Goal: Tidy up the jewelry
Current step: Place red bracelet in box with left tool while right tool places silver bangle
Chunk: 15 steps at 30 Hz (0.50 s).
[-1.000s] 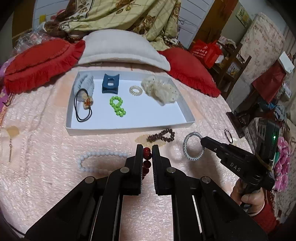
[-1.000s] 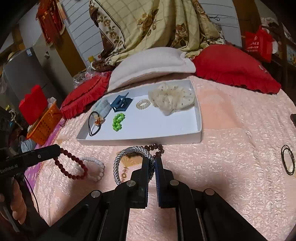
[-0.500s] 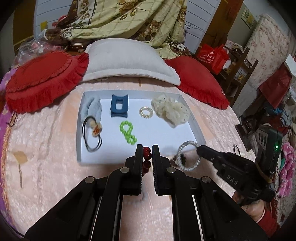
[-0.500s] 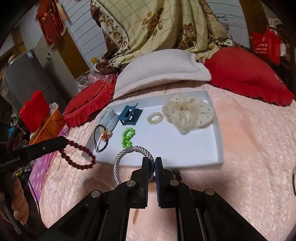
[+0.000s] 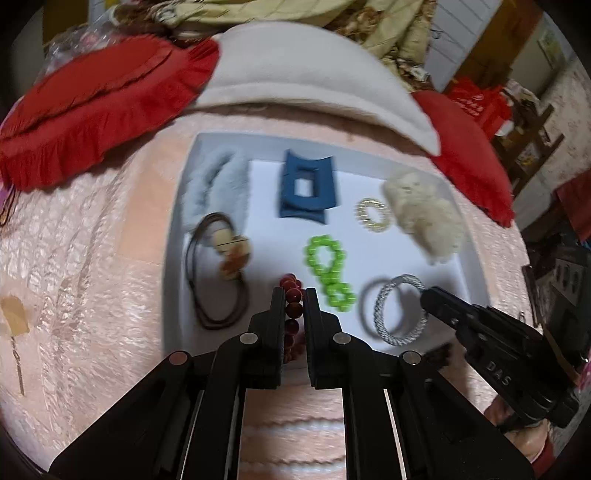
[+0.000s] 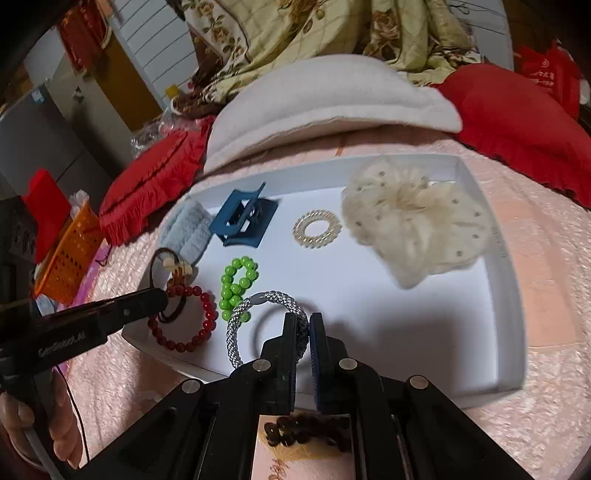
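Over the white tray (image 6: 509, 295), the right gripper (image 6: 303, 325) pinches a silver braided bracelet (image 6: 240, 317) beside the green bead bracelet (image 6: 236, 284), left gripper (image 6: 162, 299) gripping a red bead bracelet (image 6: 199, 332).

I'm working in a home bedroom: a pink quilted bedspread (image 6: 535, 258), red frilled cushions (image 5: 92, 107), a white pillow (image 6: 325, 99) and a floral blanket (image 6: 314, 29) (rumpled, piled behind).
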{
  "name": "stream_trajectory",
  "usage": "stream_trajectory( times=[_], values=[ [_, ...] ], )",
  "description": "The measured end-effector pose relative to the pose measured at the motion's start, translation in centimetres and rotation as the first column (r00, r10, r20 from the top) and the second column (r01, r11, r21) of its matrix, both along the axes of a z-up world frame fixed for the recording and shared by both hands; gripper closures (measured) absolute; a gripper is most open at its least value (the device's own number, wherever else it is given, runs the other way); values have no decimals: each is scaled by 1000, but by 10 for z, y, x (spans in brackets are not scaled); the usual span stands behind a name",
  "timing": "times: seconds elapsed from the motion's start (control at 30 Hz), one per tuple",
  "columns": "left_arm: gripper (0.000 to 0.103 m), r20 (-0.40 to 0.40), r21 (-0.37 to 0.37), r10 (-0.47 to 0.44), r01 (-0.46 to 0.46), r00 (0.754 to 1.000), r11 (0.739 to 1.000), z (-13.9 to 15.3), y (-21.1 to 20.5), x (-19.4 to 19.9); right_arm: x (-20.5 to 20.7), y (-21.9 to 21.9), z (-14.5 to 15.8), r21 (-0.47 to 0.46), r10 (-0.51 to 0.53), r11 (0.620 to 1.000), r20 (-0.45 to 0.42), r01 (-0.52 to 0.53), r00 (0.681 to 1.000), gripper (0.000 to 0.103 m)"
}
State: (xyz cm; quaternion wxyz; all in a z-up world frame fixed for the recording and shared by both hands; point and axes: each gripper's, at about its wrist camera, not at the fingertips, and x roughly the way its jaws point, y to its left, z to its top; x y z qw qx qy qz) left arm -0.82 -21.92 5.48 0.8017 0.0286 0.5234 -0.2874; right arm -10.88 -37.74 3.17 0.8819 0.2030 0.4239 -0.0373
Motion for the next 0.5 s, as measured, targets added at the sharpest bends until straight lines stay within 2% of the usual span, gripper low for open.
stream_trajectory(
  times=[0.2,0.3,0.4,0.43,0.5],
  values=[
    [93,-12,-13,11,-11,1000,1000,-2,12,0,11,10,-11,-27,20,999,-32,-21,999,97],
    [90,-18,-45,4,-4,1000,999,8,19,-9,10,10,-9,-21,21,1000,-46,-22,999,97],
    [89,24,-63,5,-4,1000,998,25,33,-25,-3,8,3,-23,8,1000,-20,-8,1000,95],
    [87,43,-74,10,-7,999,997,33,41,-33,-10,7,9,-24,4,1000,-4,-4,1000,94],
    [76,79,-84,33,-26,996,996,43,61,-49,-30,5,20,-25,-3,1000,26,3,1000,88]
  ],
)
